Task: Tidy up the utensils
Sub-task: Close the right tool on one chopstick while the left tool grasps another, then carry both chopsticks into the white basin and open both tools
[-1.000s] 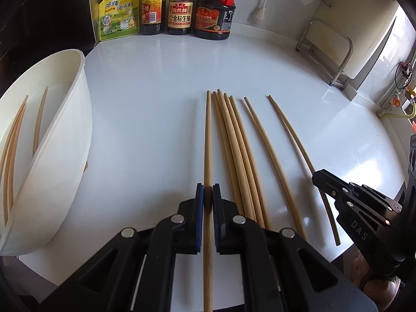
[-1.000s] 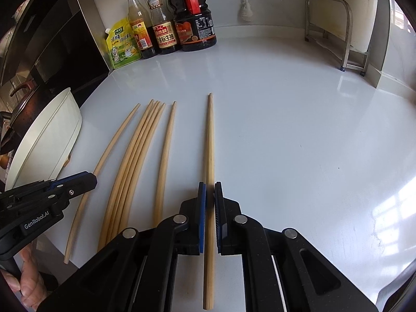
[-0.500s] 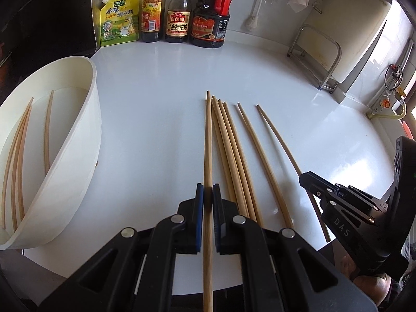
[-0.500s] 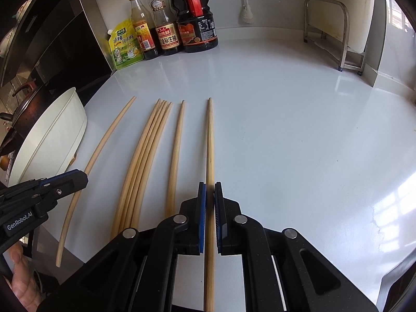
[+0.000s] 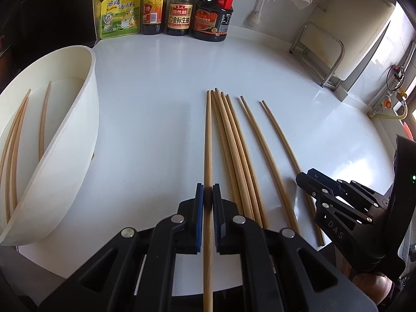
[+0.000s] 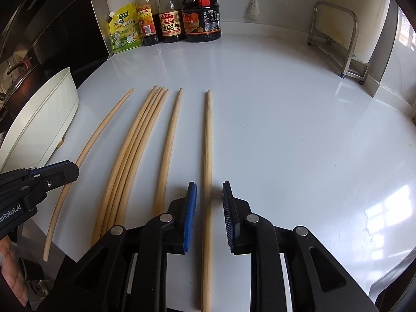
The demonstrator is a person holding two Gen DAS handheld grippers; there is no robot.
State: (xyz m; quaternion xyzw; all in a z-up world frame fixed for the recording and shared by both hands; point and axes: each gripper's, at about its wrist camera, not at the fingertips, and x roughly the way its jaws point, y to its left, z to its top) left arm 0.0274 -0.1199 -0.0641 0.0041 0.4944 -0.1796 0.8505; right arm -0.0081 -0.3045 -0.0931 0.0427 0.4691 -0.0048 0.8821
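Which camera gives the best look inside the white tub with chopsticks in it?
The left wrist view: the white tub faces it open, showing chopsticks in the tub. The right wrist view shows only the tub's outer wall, nothing inside.

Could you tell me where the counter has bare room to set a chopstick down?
The counter is bare to the right of the chopstick between the right gripper's opening jaws, out to the metal rack. Another patch lies between the white bin and the chopstick row. The row itself is crowded.
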